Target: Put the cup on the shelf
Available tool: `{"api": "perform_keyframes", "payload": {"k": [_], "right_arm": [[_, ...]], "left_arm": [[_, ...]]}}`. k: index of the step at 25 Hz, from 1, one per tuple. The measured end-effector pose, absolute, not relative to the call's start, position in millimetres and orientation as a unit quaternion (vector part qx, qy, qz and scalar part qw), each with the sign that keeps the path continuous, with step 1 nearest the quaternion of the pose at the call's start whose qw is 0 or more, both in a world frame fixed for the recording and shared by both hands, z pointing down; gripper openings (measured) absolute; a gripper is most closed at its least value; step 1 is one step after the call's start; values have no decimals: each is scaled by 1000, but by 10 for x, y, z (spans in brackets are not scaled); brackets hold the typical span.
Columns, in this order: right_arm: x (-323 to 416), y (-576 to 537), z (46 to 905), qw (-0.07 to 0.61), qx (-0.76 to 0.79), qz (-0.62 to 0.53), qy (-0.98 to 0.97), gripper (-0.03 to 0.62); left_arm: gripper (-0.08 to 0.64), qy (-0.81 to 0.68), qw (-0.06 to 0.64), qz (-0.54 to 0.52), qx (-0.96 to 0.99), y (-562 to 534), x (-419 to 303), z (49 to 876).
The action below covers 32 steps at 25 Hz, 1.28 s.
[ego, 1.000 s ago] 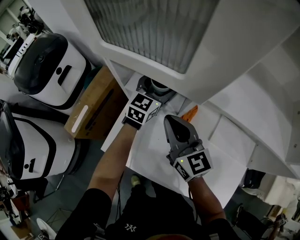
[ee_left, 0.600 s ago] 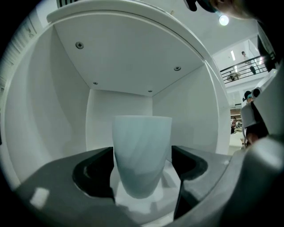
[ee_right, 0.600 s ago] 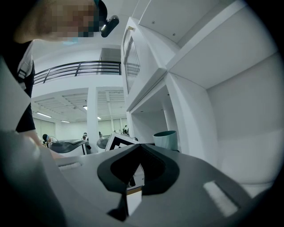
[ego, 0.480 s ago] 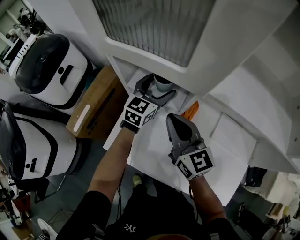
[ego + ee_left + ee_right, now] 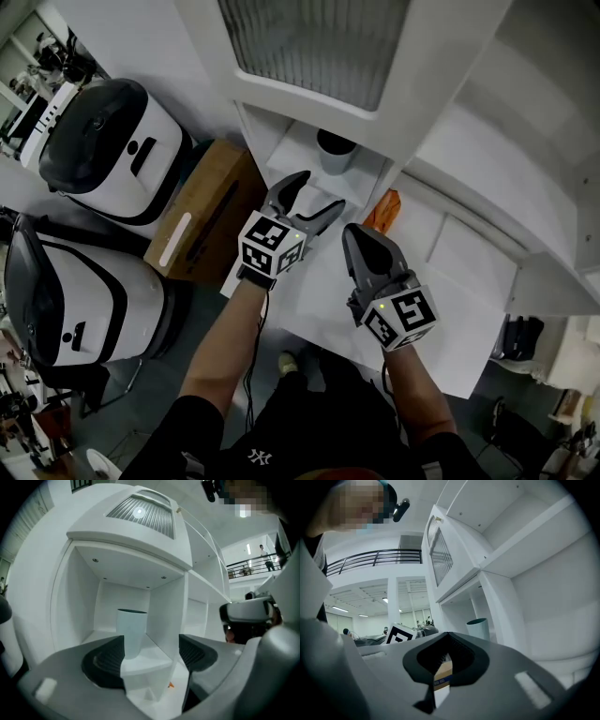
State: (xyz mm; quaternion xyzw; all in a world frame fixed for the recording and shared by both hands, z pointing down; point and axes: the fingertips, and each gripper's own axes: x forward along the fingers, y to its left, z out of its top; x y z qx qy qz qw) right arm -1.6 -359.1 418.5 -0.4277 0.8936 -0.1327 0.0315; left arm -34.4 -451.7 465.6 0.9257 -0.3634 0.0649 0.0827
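The pale cup (image 5: 335,150) stands upright on the white shelf (image 5: 298,142) inside the lower cabinet compartment. In the left gripper view the cup (image 5: 131,632) shows beyond the jaws, apart from them. My left gripper (image 5: 319,190) is open and empty, a short way in front of the shelf. The left gripper (image 5: 150,656) has its jaws spread wide. My right gripper (image 5: 354,234) hovers over the white table (image 5: 309,291), shut with nothing in it. From the right gripper (image 5: 446,639) the cup (image 5: 478,628) is seen further off in the compartment.
An orange object (image 5: 382,212) lies on the table by the cabinet's divider. A cardboard box (image 5: 202,217) sits left of the table, with two white-and-black machines (image 5: 103,150) beyond it. A ribbed cabinet door (image 5: 319,42) hangs above the shelf.
The left gripper, which was around the cup at the shelf, has drawn back towards me with open jaws. The cup stays on the shelf. The right gripper barely moved.
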Motion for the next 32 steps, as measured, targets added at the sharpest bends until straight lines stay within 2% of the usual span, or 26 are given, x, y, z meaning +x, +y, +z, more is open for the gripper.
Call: {"api": "perform_keyframes", "payload": {"k": [16, 22, 25, 32], "right_arm": [[-308, -2754, 3996, 21, -464, -111, 879, 14], [-423, -2409, 3906, 23, -468, -101, 878, 14], [-466, -2261, 3863, 23, -467, -95, 879, 14], [-583, -1952, 3793, 27, -469, -85, 879, 14]], "left_arm": [[233, -334, 109, 58, 934, -3103, -643, 4260], [84, -350, 122, 35, 928, -2658, -818, 4128], [35, -353, 121, 30, 927, -2467, -854, 4057], [2, -347, 113, 37, 930, -2092, -896, 3979]]}}
